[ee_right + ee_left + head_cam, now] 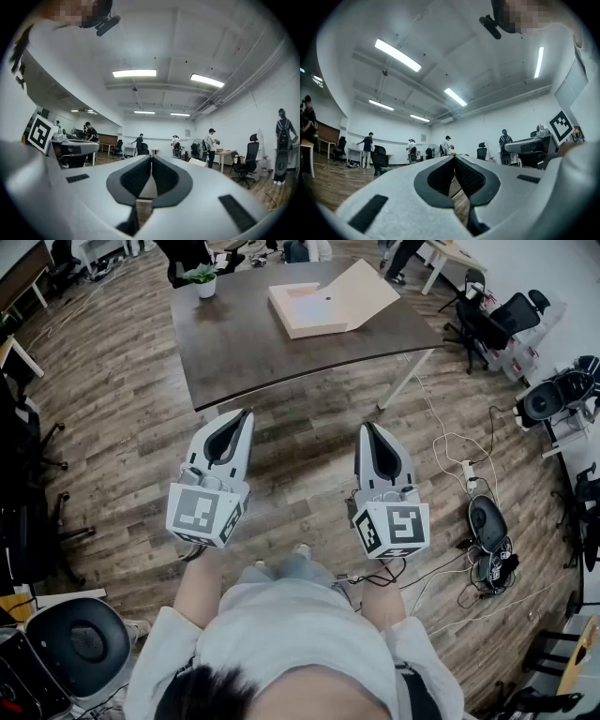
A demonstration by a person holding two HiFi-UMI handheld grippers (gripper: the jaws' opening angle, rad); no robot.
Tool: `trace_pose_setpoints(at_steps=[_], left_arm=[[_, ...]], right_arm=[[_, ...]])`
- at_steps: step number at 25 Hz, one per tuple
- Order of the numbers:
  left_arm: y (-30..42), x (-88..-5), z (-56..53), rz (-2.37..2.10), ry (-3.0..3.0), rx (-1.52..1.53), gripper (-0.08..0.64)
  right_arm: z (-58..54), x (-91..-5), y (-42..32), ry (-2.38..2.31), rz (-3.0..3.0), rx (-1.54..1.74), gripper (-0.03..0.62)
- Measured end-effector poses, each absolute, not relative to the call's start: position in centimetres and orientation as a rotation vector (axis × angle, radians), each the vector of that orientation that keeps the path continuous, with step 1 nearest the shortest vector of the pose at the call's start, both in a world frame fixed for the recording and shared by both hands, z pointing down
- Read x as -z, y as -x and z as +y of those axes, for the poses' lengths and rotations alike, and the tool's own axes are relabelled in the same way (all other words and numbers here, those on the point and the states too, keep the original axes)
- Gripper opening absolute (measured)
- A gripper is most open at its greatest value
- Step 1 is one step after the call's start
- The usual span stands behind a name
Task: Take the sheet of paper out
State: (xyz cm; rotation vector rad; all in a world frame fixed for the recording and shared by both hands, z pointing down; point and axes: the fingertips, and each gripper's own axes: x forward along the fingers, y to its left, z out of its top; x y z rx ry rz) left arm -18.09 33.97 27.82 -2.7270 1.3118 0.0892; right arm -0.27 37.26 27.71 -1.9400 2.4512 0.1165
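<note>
On the dark brown table [244,343] lies a flat cardboard box [319,301] with its lid flap folded open to the right. A pale sheet-like surface [305,304] shows inside it; I cannot tell whether it is the paper. My left gripper [246,414] and right gripper [366,427] hover over the wooden floor, short of the table's near edge, and both point toward it. In the left gripper view the left gripper's [453,157] jaws meet at the tips with nothing between them. The right gripper's [151,157] jaws are likewise shut and empty in its own view.
A small potted plant [202,279] stands at the table's far left corner. Cables and a power strip [469,474] trail over the floor at the right, near office chairs [497,320]. Another chair [80,638] sits at the lower left. Several people stand at desks far back.
</note>
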Motion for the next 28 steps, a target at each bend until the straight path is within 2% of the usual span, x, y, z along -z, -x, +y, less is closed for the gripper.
trace_pose_setpoints(at_steps=[15, 28], left_arm=[[15.6, -27.9, 32.1, 1.328, 2.717, -0.098, -0.003], [10.6, -27.8, 29.1, 1.367, 2.67, -0.136, -0.003]], right_arm=[[35.3, -28.1, -2.4, 1.928, 2.455, -0.108, 0.015], [31.3, -28.1, -7.1, 1.838, 2.476, -0.123, 0.017]])
